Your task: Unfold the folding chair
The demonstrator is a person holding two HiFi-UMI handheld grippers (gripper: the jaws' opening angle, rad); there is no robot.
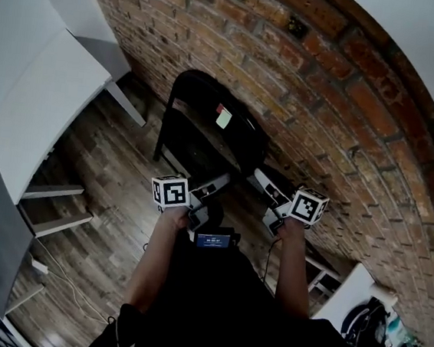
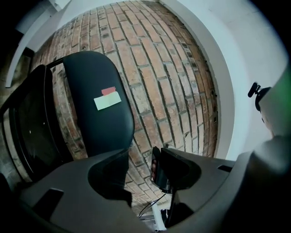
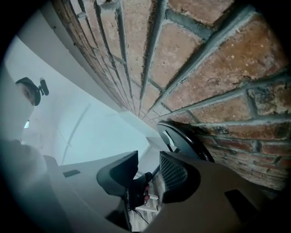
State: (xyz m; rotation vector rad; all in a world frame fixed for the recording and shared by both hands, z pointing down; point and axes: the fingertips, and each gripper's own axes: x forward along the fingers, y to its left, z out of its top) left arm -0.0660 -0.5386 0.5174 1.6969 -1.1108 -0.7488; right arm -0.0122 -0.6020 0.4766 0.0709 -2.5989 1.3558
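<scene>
The black folding chair [image 1: 206, 125] stands folded against the brick wall [image 1: 347, 105] in the upper middle of the head view, with a pale sticker [image 1: 224, 117] on its panel. Just below it, the left gripper [image 1: 214, 184] and the right gripper [image 1: 264, 181] hover side by side. Both have their jaws moderately apart with nothing between them. This looks like the reach-in. One gripper should steady the back frame while the other takes the seat edge squarely, so the seat swings out without the chair sliding on the wooden floor [image 1: 117, 174].

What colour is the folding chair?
The folding chair is black, clearest in the left gripper view.
</scene>
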